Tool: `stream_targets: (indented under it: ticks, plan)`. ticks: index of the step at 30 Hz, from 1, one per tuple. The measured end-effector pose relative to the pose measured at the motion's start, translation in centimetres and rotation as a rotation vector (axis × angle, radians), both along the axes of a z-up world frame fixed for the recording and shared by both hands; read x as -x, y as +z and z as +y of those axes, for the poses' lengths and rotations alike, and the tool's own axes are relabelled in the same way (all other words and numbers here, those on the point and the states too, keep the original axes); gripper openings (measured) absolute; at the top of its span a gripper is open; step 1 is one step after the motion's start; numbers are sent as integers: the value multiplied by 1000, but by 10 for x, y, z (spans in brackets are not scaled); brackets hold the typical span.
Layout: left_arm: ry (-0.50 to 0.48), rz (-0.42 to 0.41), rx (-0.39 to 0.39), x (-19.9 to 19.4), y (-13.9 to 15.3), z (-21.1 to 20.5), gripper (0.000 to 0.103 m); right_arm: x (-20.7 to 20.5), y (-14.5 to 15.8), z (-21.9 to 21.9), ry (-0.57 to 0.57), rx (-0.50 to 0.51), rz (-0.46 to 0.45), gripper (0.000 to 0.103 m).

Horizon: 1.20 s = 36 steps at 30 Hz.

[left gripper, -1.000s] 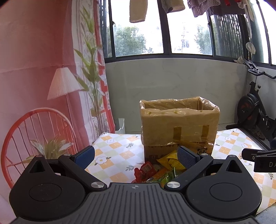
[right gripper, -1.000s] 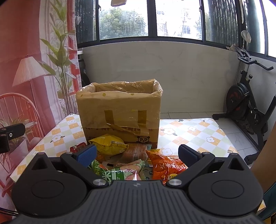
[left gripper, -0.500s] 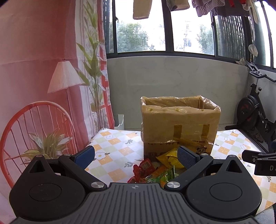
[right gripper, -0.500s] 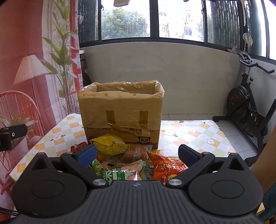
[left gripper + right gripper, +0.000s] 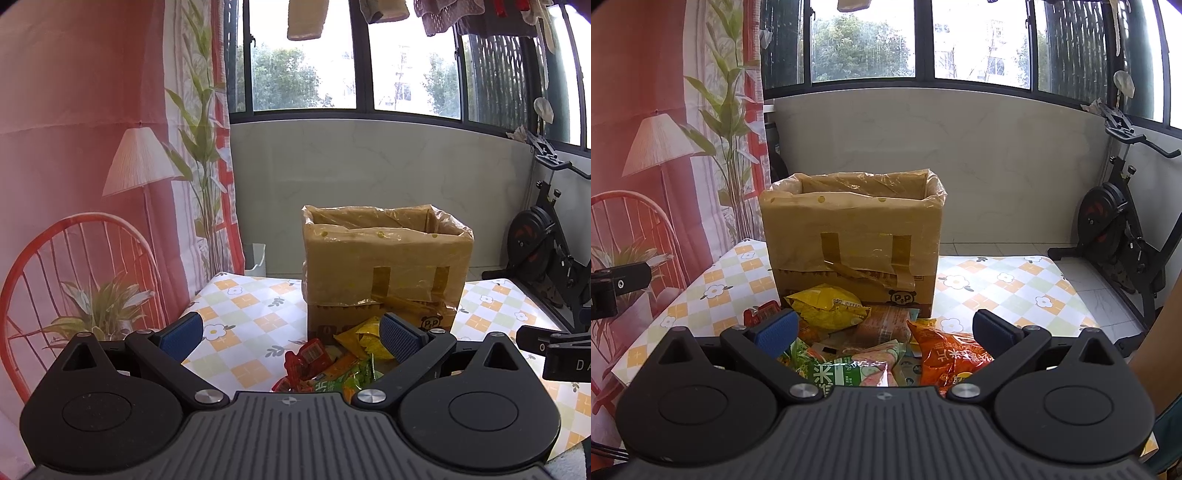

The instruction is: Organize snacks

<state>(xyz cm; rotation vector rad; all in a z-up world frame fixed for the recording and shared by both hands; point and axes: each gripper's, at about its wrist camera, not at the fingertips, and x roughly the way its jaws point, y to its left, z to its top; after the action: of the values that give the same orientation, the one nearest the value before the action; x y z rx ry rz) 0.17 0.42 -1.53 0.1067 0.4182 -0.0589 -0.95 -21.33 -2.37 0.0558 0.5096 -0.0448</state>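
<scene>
A tall cardboard box (image 5: 851,236) lined with clear plastic stands open on the checked tablecloth (image 5: 1008,284); it also shows in the left wrist view (image 5: 384,258). A pile of snack packets lies in front of it: a yellow bag (image 5: 827,306), an orange bag (image 5: 945,354), a green packet (image 5: 834,373), a brown packet (image 5: 886,321). In the left wrist view I see a red packet (image 5: 306,356) and the yellow bag (image 5: 360,338). My left gripper (image 5: 291,338) is open and empty above the pile's left side. My right gripper (image 5: 884,328) is open and empty above the pile.
An exercise bike (image 5: 1119,221) stands on the floor to the right of the table. A pink printed backdrop (image 5: 92,184) hangs at the left. The table's right edge (image 5: 1082,295) drops to the tiled floor. The other gripper's tip shows at the left edge of the right wrist view (image 5: 617,284).
Both grippers have risen or tilted slightly, so the box and snacks sit a little lower in each view. Neither gripper's opening has changed.
</scene>
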Motion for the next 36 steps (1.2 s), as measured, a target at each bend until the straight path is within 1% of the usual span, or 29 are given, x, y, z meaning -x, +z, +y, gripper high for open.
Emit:
stream_targets:
  ticks: [29,36]
  plan:
    - [-6,-4,1,1,-1,-2,102,0,-2,1,1,-2,1,102]
    - [-10,-1,7,-2,-1,1,102,-4,-3,-2,16,-27,13,103]
